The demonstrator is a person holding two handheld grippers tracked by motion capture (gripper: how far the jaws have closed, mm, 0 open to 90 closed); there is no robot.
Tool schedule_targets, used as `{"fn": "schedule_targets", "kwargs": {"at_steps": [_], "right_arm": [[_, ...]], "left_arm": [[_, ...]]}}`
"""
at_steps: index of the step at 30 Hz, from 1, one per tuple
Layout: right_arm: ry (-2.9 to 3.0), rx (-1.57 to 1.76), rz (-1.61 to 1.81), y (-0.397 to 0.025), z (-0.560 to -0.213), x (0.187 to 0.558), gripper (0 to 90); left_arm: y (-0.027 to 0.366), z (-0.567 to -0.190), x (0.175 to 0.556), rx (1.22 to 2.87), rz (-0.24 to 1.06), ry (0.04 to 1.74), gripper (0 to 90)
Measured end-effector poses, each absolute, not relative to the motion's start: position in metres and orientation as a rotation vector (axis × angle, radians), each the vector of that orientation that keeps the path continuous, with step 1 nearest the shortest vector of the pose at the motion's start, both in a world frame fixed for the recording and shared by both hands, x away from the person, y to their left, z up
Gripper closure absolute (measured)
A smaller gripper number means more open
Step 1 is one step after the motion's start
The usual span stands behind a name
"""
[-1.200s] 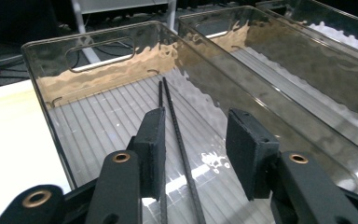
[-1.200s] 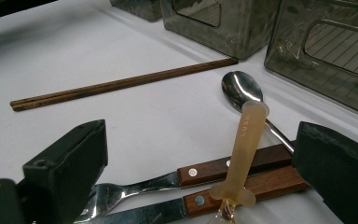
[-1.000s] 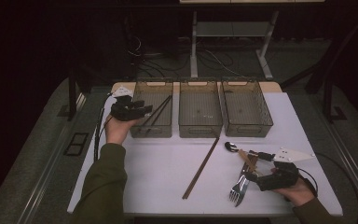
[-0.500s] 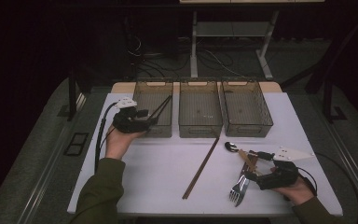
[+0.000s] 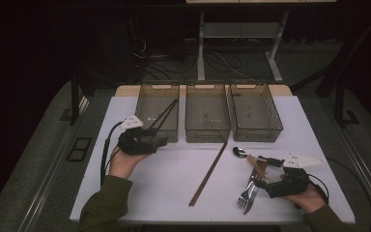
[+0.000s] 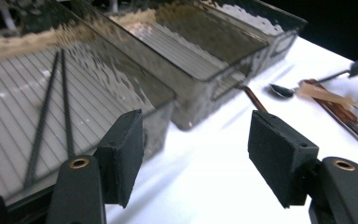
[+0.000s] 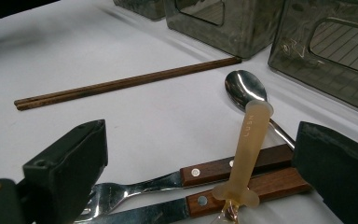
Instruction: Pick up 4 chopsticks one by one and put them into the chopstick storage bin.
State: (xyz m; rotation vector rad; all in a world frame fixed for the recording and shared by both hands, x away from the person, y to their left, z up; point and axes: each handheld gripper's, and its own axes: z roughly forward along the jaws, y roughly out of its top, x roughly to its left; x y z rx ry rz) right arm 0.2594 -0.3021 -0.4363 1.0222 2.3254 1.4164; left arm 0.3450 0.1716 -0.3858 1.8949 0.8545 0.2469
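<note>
- High view: my left tongs (image 5: 162, 138) sit at the near edge of the leftmost bin (image 5: 157, 112), jaws apart and holding nothing. A pair of black chopsticks (image 5: 165, 115) lies slanted inside that bin. My right tongs (image 5: 261, 183) rest low on the white counter (image 5: 174, 174) at the near right, over a small heap of cutlery: a fork (image 5: 247, 195), a spoon (image 5: 240, 152) and wood-handled pieces. A pair of brown chopsticks (image 5: 208, 175) lies diagonally on the counter between my two hands, well apart from both.
- Left gripper view: my left tongs (image 6: 198, 161) are released, with bare counter between the pads. The black chopsticks (image 6: 51, 109) lie on the ribbed floor of the bin (image 6: 158, 100) to the left, beyond the left pad. The spoon (image 6: 282, 90) shows far off at the right.
- Right gripper view: my right tongs (image 7: 200, 179) gape wide and grip nothing. Between the jaws lie two wooden handles (image 7: 261, 175), the fork (image 7: 121, 191) and a translucent amber utensil (image 7: 247, 149) whose tip rests on the spoon (image 7: 244, 89). The brown chopsticks (image 7: 126, 84) lie beyond, their far end near a bin (image 7: 214, 23).
</note>
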Motion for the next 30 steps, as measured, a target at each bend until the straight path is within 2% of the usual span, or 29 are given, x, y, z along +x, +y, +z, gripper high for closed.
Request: {"fn": "schedule_targets", "kwargs": {"at_steps": [4, 7, 14, 18, 30], "right_arm": [[2.326, 1.023, 1.419, -0.303, -0.437, 0.260, 3.6], [2.323, 1.018, 1.424, -0.302, -0.436, 0.261, 3.6], [2.329, 1.014, 1.411, -0.300, -0.436, 0.259, 3.6], [2.327, 1.015, 1.409, -0.300, -0.436, 0.259, 3.6], [2.331, 1.004, 1.402, -0.299, -0.436, 0.259, 3.6]], "left_arm": [[0.172, -0.392, 0.335, 1.913, 0.220, 0.853, 38.9], [0.170, -0.395, 0.325, 1.932, 0.211, 0.828, 48.4], [0.160, -0.405, 0.308, 1.983, 0.171, 0.779, 77.6], [0.147, -0.409, 0.304, 2.017, 0.116, 0.718, 89.0], [0.093, -0.416, 0.288, 2.120, 0.021, 0.549, 89.6]]}}
